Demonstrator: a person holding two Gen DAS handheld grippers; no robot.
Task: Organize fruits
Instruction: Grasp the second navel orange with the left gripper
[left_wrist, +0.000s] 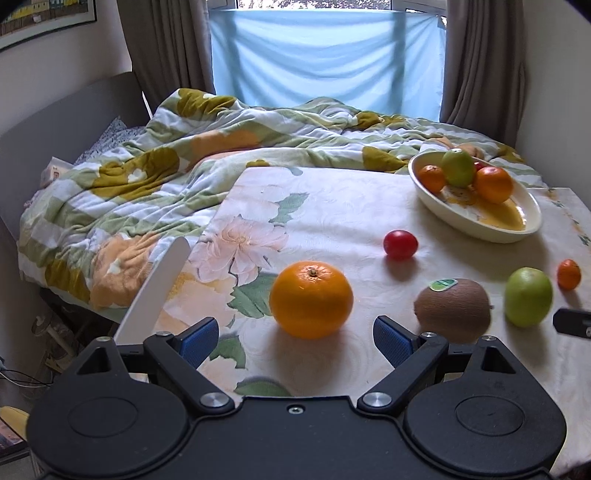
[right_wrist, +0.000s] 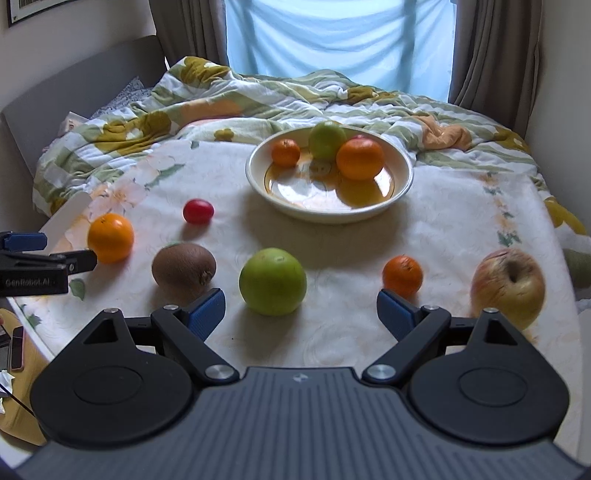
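Observation:
My left gripper (left_wrist: 295, 338) is open and empty, just short of a big orange (left_wrist: 311, 300) on the table. My right gripper (right_wrist: 300, 314) is open and empty, just short of a green apple (right_wrist: 272, 281). Between these lie a kiwi (right_wrist: 183, 264) and a red plum (right_wrist: 198, 211). A small mandarin (right_wrist: 402, 276) and a yellow-red apple (right_wrist: 508, 284) lie to the right. A cream bowl (right_wrist: 400, 177) at the back holds an orange (right_wrist: 359, 158), a mandarin (right_wrist: 285, 151) and a green apple (right_wrist: 327, 139). The left gripper (right_wrist: 51, 254) shows at the right wrist view's left edge.
The table wears a floral cloth (right_wrist: 461, 221). A bed with a rumpled quilt (left_wrist: 147, 173) lies right behind and left of it. A white slat (left_wrist: 153, 295) leans at the table's left edge. Curtains and a window stand at the back.

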